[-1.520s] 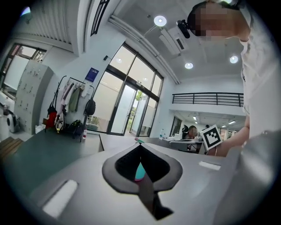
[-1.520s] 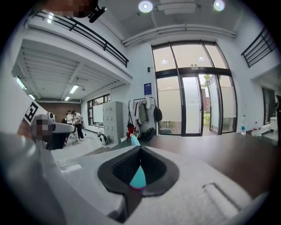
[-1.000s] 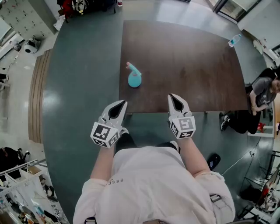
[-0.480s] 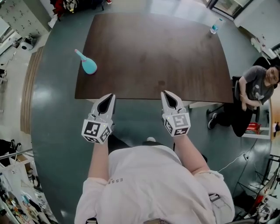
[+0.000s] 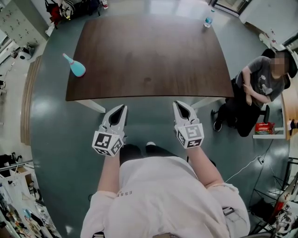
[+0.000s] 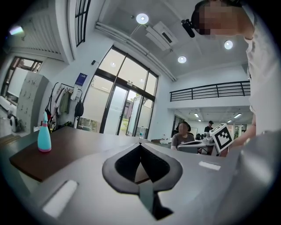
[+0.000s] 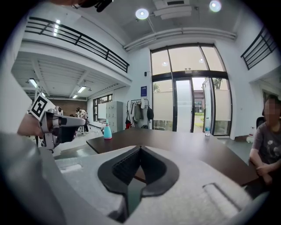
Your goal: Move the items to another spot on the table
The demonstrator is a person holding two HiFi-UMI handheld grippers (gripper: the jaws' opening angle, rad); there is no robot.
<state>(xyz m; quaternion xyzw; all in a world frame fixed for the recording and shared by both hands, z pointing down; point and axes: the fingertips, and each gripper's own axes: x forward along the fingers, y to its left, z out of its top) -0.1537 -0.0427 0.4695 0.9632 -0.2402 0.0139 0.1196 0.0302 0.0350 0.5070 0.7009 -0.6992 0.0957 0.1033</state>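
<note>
A teal bottle with a pink top (image 5: 76,69) stands at the left edge of the dark brown table (image 5: 149,56); it also shows in the left gripper view as the teal bottle (image 6: 44,137) and far off in the right gripper view as the teal bottle (image 7: 107,131). A clear water bottle (image 5: 208,19) stands at the table's far right corner. My left gripper (image 5: 122,109) and right gripper (image 5: 179,105) hover side by side short of the table's near edge, both shut with their tips touching and nothing between them.
A person in a grey shirt (image 5: 258,88) sits on the floor right of the table. Lockers and hanging bags (image 5: 65,7) stand beyond the far left corner. Grey-green floor lies between me and the table.
The view has backed away from the table: both grippers now hang off its near edge over the floor. The teal bottle has slid toward the upper left of the view.
</note>
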